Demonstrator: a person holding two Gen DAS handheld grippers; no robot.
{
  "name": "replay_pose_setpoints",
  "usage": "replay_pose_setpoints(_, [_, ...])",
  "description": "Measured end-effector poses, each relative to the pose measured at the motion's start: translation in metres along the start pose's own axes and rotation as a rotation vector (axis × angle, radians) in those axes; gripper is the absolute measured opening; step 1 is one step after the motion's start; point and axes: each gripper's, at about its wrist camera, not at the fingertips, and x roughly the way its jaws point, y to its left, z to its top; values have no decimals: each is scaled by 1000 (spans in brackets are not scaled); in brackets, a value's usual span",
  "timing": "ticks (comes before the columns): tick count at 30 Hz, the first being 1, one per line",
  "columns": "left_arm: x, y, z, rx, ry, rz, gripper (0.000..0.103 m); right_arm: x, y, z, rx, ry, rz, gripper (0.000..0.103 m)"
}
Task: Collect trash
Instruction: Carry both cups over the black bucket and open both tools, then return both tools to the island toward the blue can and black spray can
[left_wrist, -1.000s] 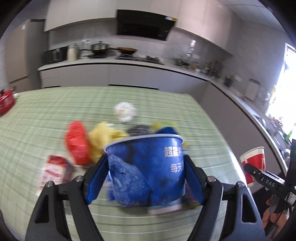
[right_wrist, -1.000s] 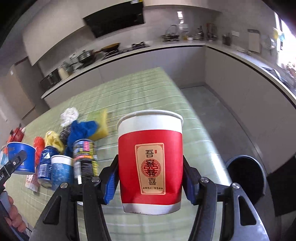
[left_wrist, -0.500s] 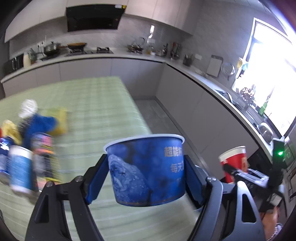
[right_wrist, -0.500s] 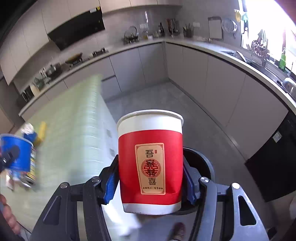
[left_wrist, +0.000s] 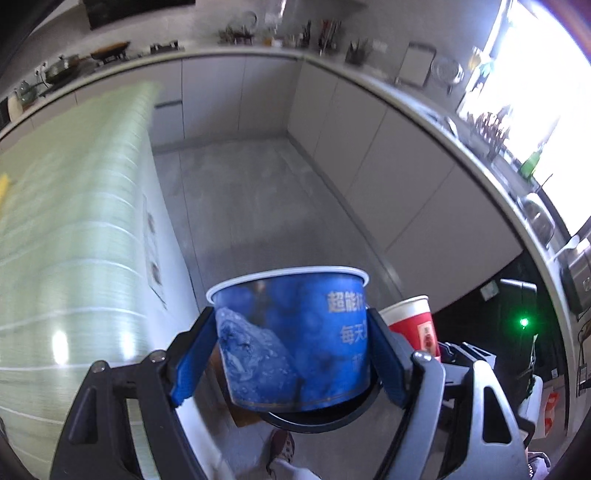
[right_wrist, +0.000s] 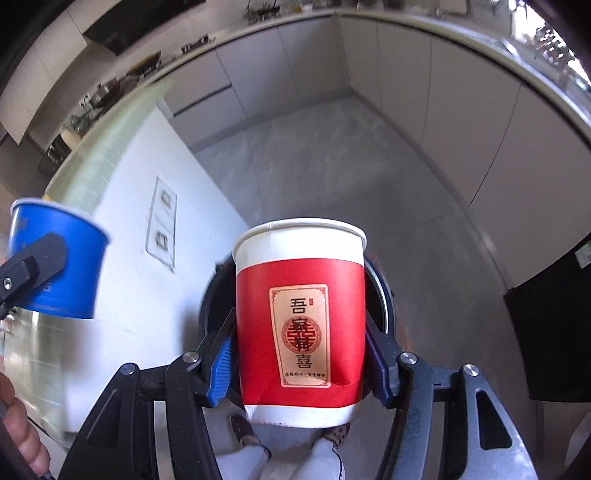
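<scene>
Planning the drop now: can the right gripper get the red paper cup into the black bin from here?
Probably yes. The right gripper holds the red paper cup directly above the black bin, with nothing between them; the blue paper bowl sits off left.

Bin mouth (right_wrist: 380, 295) largely covered by red paper cup (right_wrist: 299, 321); blue bowl (left_wrist: 291, 339) held beside; open grey floor (right_wrist: 332, 177) flanked by cabinets (right_wrist: 461, 110).

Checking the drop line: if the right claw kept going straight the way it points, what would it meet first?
Probably the black bin, whose rim shows just behind the red cup held in the right claw. Nothing visible lies between, though depth is unclear.
</scene>
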Motion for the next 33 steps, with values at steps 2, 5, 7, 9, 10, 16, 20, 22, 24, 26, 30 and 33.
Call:
replay_pose_setpoints(2, [14,-9,-3,-4,33,19,79,12,-8,-1,-5,19,1,66])
replay_pose_setpoints(5, [33,-12,-8,-22,102,45,81,21,-19,-5,-6,22,-14,79])
replay_pose_setpoints(7, [46,-15,-9,-32,154,58,81,22,-32,-7,10,11,-9,79])
replay_pose_setpoints(9, [54,-18,-11,-26,181,85,82,21,-43,-8,36,-4,-15,79])
replay_pose_setpoints(10, [58,-19,-13,-16,192,104,85,17,-47,-8,48,-25,-26,79])
replay_pose_setpoints(16, [60,-29,-8,-23,208,116,87,5,-61,-6,73,-69,-57,79])
replay_pose_setpoints(20, [37,-32,2,-38,141,115,87,-1,-55,-6,58,-73,-61,79])
replay_pose_setpoints(22, [17,-32,7,-24,106,125,87,-10,-51,-3,54,-84,-62,79])
replay_pose_setpoints(24, [0,-33,13,-17,69,130,87,-21,-44,1,49,-104,-58,79])
replay_pose_setpoints(26, [-25,-28,14,-20,27,134,87,-37,-31,4,39,-128,-50,79])
replay_pose_setpoints(30, [-69,-9,14,-43,-40,148,87,-67,2,10,11,-177,-38,80])
replay_pose_setpoints(33, [-101,14,8,-57,-78,159,87,-92,31,13,1,-215,-12,81])
